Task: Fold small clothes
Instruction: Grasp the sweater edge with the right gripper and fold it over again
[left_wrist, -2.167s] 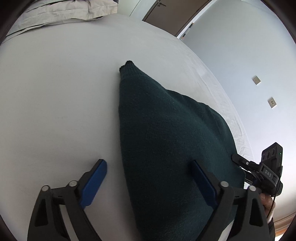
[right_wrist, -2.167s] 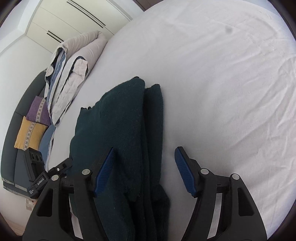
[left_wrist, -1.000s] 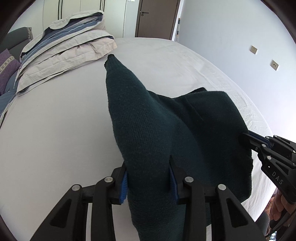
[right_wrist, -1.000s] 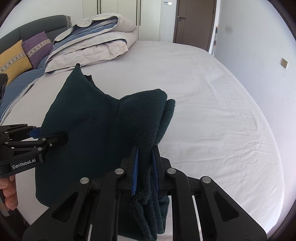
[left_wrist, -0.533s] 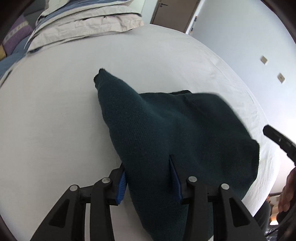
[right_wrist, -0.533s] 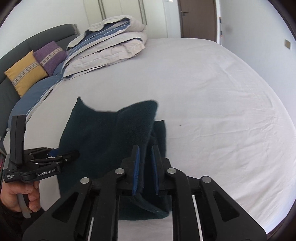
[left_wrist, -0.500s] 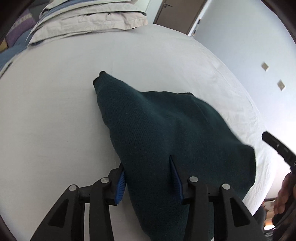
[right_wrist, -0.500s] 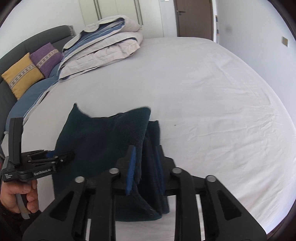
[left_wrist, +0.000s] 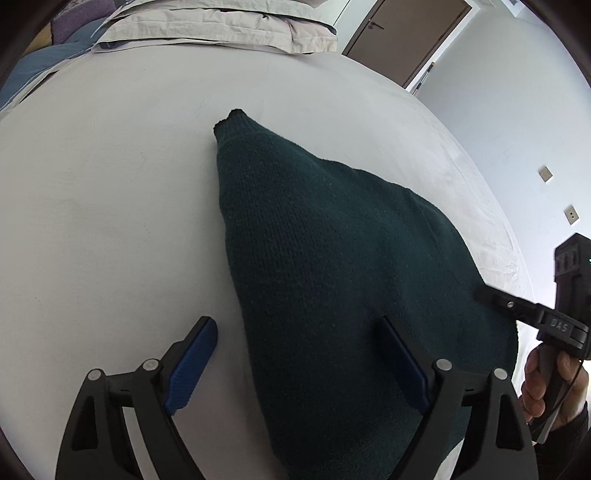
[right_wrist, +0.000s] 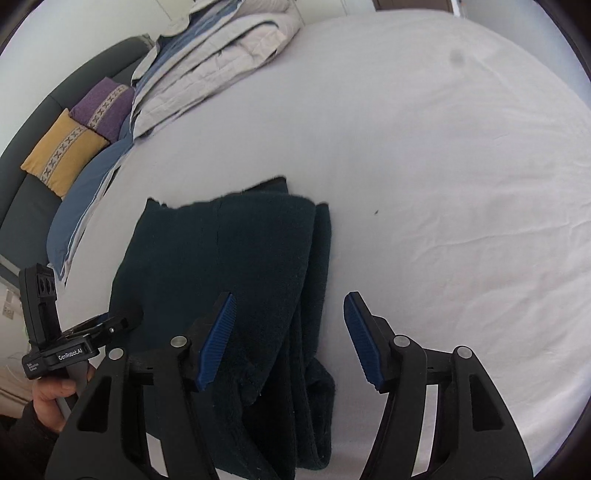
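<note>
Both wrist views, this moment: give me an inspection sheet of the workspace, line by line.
Surface: white bed sheet, lightly wrinkled.
Job's things: dark green knitted garment, folded, lying flat on the sheet.
Clutter: folded beige and blue duvet; yellow cushion and purple cushion on a dark sofa.
Grippers: left gripper and right gripper have just been opening; pads clear of the garment.
Cables: nothing seen.
Surroundings: brown door, wall sockets.

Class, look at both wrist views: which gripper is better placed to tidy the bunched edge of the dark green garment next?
Probably the right gripper. Its open jaws straddle the garment's rumpled layered edge. The left gripper, also open, straddles the smooth edge.
</note>
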